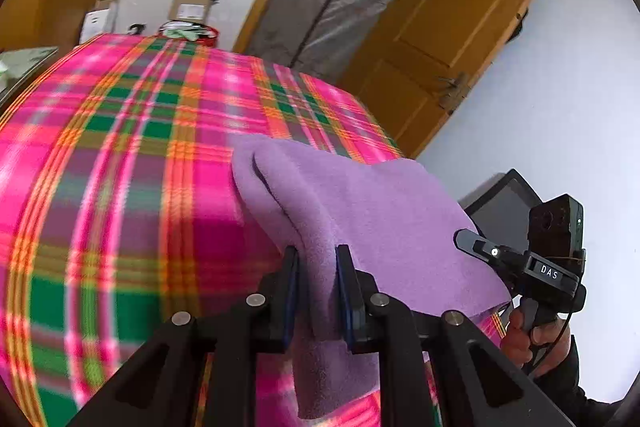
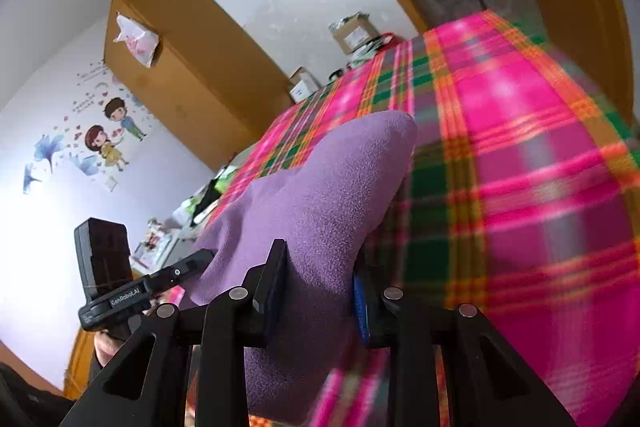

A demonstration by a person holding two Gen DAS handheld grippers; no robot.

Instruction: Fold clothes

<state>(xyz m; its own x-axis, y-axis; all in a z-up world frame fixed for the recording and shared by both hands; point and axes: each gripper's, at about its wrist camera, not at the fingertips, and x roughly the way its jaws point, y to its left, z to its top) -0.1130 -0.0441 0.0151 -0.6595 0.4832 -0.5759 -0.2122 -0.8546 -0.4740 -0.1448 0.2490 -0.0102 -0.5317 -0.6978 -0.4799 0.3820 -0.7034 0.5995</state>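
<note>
Left gripper [image 1: 318,267] clamped on purple cloth [image 1: 360,211], right gripper [image 2: 318,267] clamped on same cloth, cloth raised over blurred plaid blanket [image 1: 120,155], lower edge cut off, fingertips buried in folds.

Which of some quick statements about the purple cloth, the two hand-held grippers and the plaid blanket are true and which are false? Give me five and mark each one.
1. The left hand-held gripper is clamped on the purple cloth. True.
2. The right hand-held gripper is empty. False: purple cloth is pinched between its jaws too.
3. The cloth lies flat on the plaid blanket. False: it is bunched and lifted between the two grippers.
4. The blanket is plain blue. False: it is pink, green and orange plaid.
5. A wooden door stands open behind the bed. True.
</note>
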